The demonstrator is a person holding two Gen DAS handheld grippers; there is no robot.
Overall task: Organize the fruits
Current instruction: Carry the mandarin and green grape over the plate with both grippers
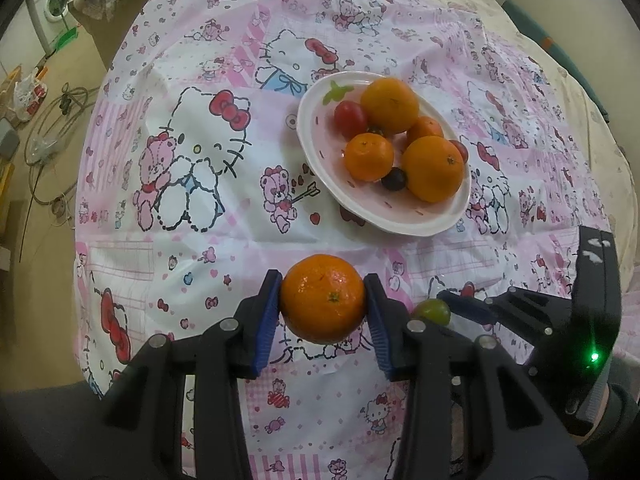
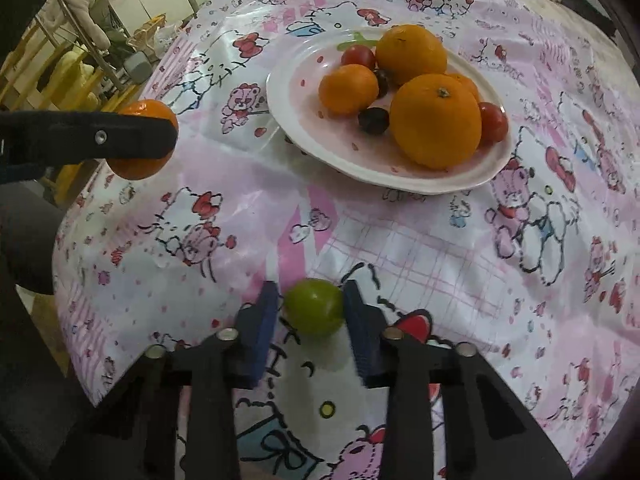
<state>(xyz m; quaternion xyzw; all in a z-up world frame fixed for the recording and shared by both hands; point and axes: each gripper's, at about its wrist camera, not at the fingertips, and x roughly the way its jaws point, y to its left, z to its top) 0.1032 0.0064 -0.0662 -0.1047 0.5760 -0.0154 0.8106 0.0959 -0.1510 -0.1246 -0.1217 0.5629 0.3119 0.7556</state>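
My left gripper is shut on an orange mandarin, held just above the pink cartoon-print tablecloth. To its right, my right gripper is closed around a small green fruit that rests on the cloth, with both blue pads touching its sides. The left wrist view shows that green fruit partly hidden behind my left finger. A white-pink plate farther back holds several oranges, red cherry tomatoes and a dark grape.
The round table drops off at left, where cables and a washing machine are on the floor. In the right wrist view, chairs and a cabinet stand beyond the table's left edge. The plate sits at mid-table.
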